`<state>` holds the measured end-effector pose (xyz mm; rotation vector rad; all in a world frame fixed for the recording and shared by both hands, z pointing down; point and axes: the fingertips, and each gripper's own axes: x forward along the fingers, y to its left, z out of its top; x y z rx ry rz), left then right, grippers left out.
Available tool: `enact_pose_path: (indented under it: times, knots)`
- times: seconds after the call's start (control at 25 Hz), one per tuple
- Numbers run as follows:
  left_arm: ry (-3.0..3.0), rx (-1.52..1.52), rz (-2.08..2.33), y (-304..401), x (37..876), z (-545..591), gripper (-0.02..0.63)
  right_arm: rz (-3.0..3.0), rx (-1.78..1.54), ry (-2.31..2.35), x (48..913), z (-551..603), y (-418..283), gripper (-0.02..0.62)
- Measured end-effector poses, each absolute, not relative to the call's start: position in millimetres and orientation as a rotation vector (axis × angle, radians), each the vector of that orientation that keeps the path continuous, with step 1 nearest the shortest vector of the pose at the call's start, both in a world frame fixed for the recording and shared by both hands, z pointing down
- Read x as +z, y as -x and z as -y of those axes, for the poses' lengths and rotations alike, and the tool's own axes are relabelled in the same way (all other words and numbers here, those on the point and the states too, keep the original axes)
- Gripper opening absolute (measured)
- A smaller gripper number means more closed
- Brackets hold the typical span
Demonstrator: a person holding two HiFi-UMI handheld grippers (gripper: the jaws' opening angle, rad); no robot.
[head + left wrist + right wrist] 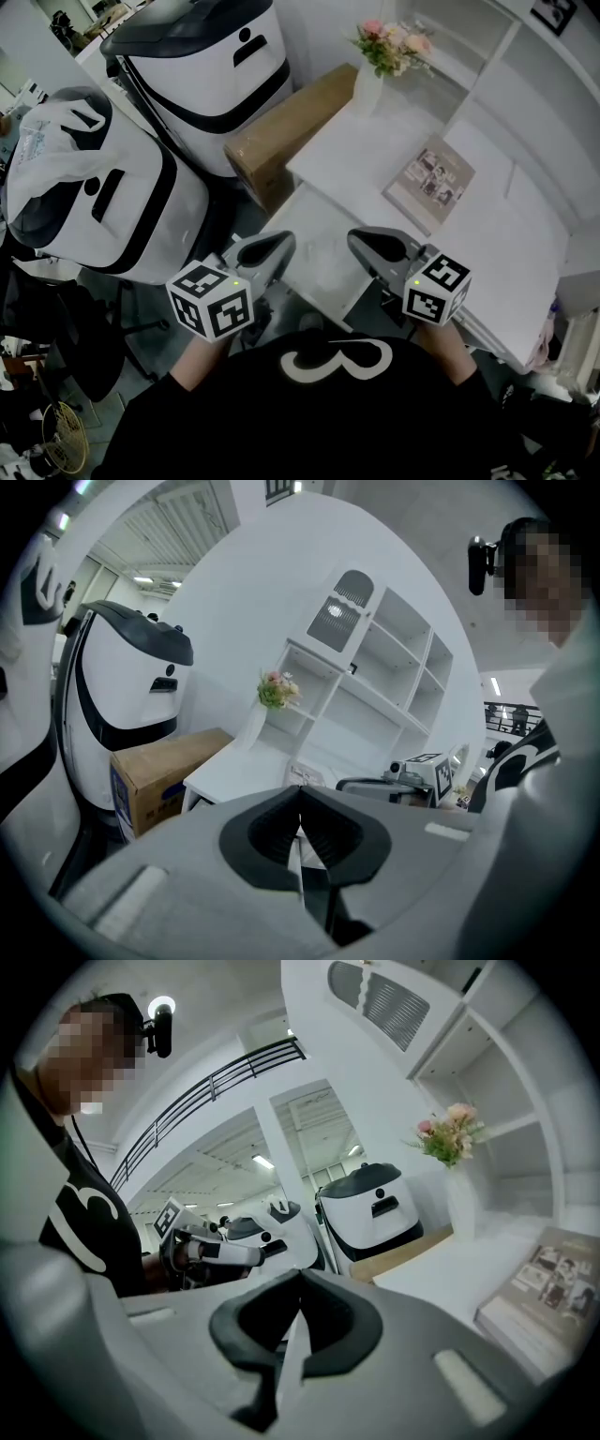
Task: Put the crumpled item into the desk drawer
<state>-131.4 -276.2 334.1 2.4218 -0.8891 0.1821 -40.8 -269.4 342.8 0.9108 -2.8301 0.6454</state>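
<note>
Head view first: left gripper [267, 253] and right gripper [380, 248] sit side by side, tucked close to the person's chest and aimed at the white desk [487, 234]. It looks like a carrying pose, with nothing being reached for. On the desk lie a book [431, 178] and a vase [367, 89] holding pink flowers, and a cardboard box [281, 131] sits just beside it, closed as far as I can see. Right below the grippers a lower white panel [323, 253] juts from the desk front. It may be the drawer pulled out, but I can't settle that, nor see anything in it. The crumpled item? I can't find it on the desk top. The one rumpled thing is a white bag [56, 141] draped over a white machine [103, 206] well off to the left, and I can't say it's the one. Left gripper view now: jaws pressed tip to tip, nothing pinched between them. Right gripper view: same story, jaws closed together and empty, book and flowers off to its right.
</note>
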Motion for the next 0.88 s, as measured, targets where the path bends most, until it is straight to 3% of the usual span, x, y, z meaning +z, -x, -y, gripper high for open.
enact_pose_path:
  times: [0.88]
  knots:
    - [-2.367,0.245,0.857,133,367,285,0.009,2.789,0.743,-0.917,370,280,47,0.003]
